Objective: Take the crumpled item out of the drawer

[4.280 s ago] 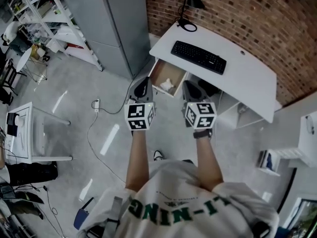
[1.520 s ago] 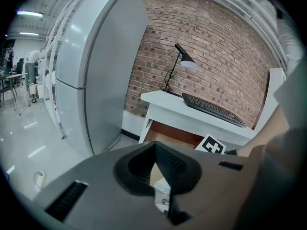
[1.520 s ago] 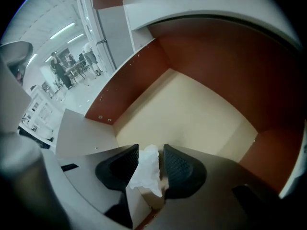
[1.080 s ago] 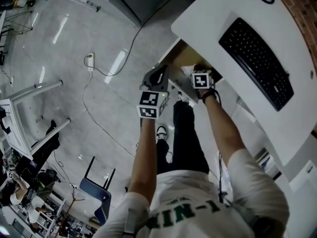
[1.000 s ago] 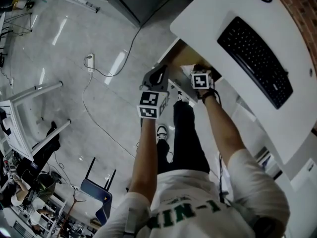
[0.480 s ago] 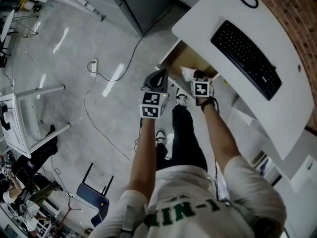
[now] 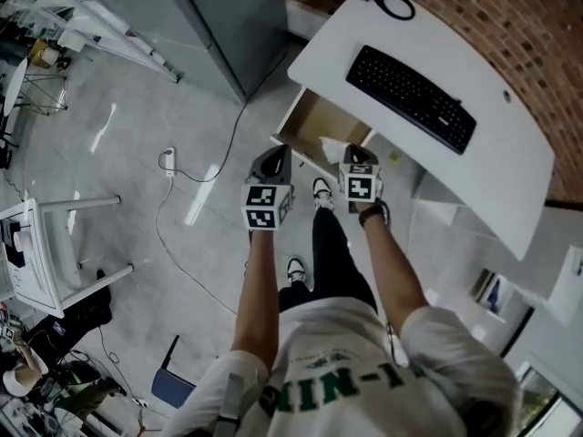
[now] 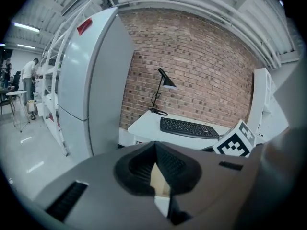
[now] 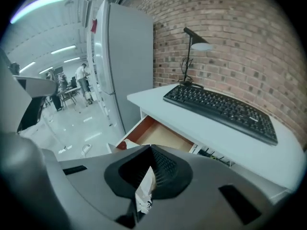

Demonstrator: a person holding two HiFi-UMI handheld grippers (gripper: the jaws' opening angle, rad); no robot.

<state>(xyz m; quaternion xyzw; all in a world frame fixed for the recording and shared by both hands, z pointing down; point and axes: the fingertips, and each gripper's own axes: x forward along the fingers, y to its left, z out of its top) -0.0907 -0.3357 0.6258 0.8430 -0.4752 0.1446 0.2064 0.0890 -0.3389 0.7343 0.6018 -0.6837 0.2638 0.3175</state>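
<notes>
My right gripper (image 7: pixel 353 156), clamped on the crumpled paper (image 9: pixel 143 189), has lifted it clear above the open drawer (image 7: pixel 308 122), so it's out. My left gripper (image 7: pixel 271 160) hangs closed, empty, beside the drawer.

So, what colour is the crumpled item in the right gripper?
White: the crumpled item shows best in the right gripper view.
</notes>
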